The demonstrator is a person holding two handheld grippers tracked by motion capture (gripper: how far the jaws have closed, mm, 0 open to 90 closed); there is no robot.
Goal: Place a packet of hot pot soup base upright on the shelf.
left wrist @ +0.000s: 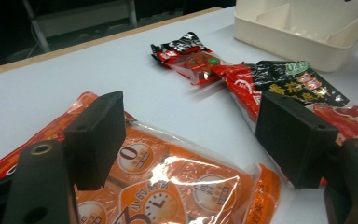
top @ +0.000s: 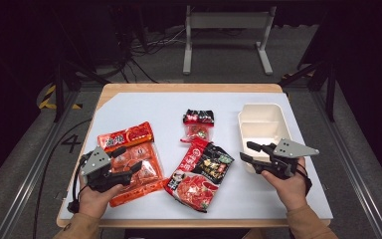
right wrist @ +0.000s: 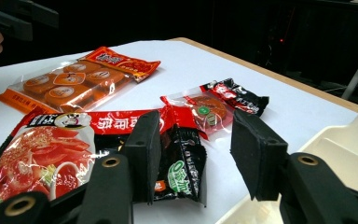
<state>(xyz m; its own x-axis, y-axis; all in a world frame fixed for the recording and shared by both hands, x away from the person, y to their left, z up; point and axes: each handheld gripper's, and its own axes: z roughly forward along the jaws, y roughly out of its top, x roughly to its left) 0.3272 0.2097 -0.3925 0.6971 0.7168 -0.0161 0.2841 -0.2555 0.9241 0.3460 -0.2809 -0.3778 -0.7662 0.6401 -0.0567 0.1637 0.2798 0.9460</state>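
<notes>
My left gripper (top: 129,160) is open just above the right part of an orange clear-fronted snack packet (top: 129,157); in the left gripper view its jaws (left wrist: 193,140) stand wide apart over that orange packet (left wrist: 177,182), gripping nothing. My right gripper (top: 245,151) is open at the near left corner of a white divided bin (top: 263,124) and points left. In the right gripper view nothing sits between its jaws (right wrist: 198,154). Beyond them lie a large red and black packet (right wrist: 51,154) and a small red and black packet (right wrist: 214,105).
On the white table top, the large packet (top: 199,172) lies at front centre and the small packet (top: 197,124) behind it. The bin (left wrist: 307,28) has inner dividers. A wooden table edge (top: 189,88) runs along the back. A white metal frame (top: 226,30) stands on the floor beyond.
</notes>
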